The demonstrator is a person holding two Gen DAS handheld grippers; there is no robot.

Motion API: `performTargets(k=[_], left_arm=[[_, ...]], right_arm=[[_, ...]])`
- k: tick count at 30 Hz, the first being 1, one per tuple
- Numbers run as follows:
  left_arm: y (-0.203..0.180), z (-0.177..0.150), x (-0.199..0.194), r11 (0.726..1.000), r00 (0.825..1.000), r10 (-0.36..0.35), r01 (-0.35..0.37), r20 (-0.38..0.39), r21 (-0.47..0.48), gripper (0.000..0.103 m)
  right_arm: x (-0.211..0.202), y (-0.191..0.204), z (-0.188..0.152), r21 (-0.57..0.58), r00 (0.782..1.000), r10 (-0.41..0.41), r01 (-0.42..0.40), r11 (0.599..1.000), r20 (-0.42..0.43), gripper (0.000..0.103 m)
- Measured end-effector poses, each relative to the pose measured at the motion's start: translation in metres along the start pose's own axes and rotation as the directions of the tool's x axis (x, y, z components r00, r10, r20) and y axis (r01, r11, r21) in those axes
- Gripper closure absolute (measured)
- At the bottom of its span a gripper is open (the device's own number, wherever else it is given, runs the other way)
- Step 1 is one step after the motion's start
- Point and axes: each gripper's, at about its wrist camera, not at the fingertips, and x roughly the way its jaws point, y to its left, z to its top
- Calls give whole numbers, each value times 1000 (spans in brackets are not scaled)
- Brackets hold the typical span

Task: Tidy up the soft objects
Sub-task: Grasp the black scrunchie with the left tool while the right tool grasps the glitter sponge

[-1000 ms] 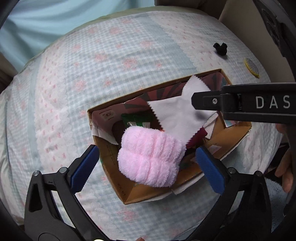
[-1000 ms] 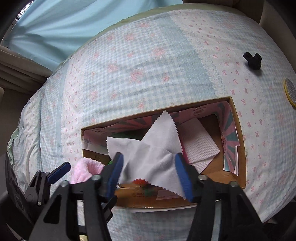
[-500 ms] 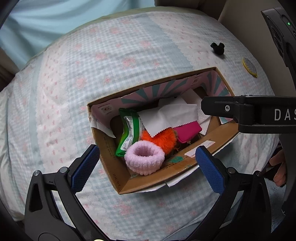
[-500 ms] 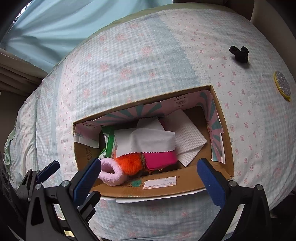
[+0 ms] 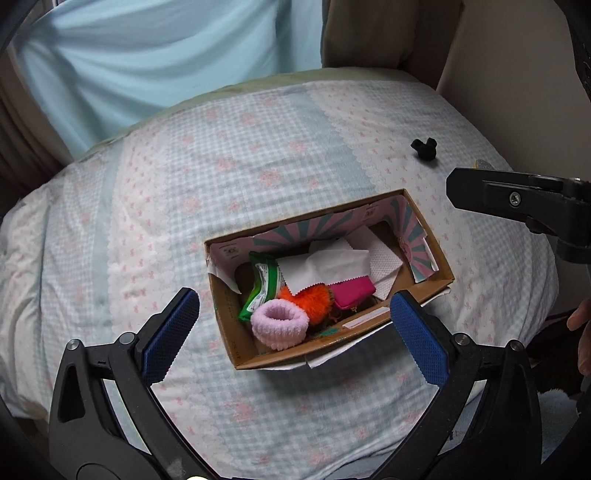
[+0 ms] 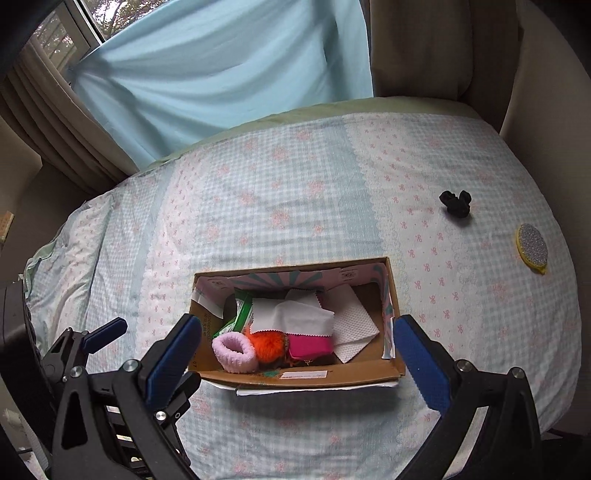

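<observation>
- The cardboard box (image 6: 295, 374) is sitting at the lower centre of both views, and it is already holding most of the soft things: a pink scrunchie (image 6: 234, 350), an orange pompom (image 6: 266, 345), a magenta pouch (image 6: 309, 346), a white cloth (image 6: 290, 318), a paper napkin (image 6: 354, 325) and a green packet (image 5: 263, 286).
- Two items are still lying outside, well apart from the box at the right of the frame: a black hair tie (image 6: 455, 201) and a round glittery pad (image 6: 532, 248). By my judgement the task is nearing its end, with these two left to collect.
- The left gripper (image 5: 293, 330) is hanging over the box with its jaws spread wide, holding nothing.
- The right gripper (image 6: 295, 354) is likewise hanging wide apart and empty.
- Everything is resting on a bed (image 6: 295, 184) with a checked pale-blue and pink cover; a light-blue curtain (image 6: 221, 66) is hanging behind it, with a window (image 6: 74, 26) showing at the upper left.
</observation>
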Motion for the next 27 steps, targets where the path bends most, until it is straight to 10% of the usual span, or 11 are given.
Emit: performTargets(k=[12, 27], left_arm=[[-59, 32, -60, 1000, 993, 22, -21, 115, -5, 0], [-211, 117, -33, 999, 992, -34, 33, 124, 9, 0]], right_arm=[[-93, -81, 0, 34, 977, -90, 85, 996, 195, 0], [-111, -286, 15, 174, 973, -188, 164, 971, 134, 0]])
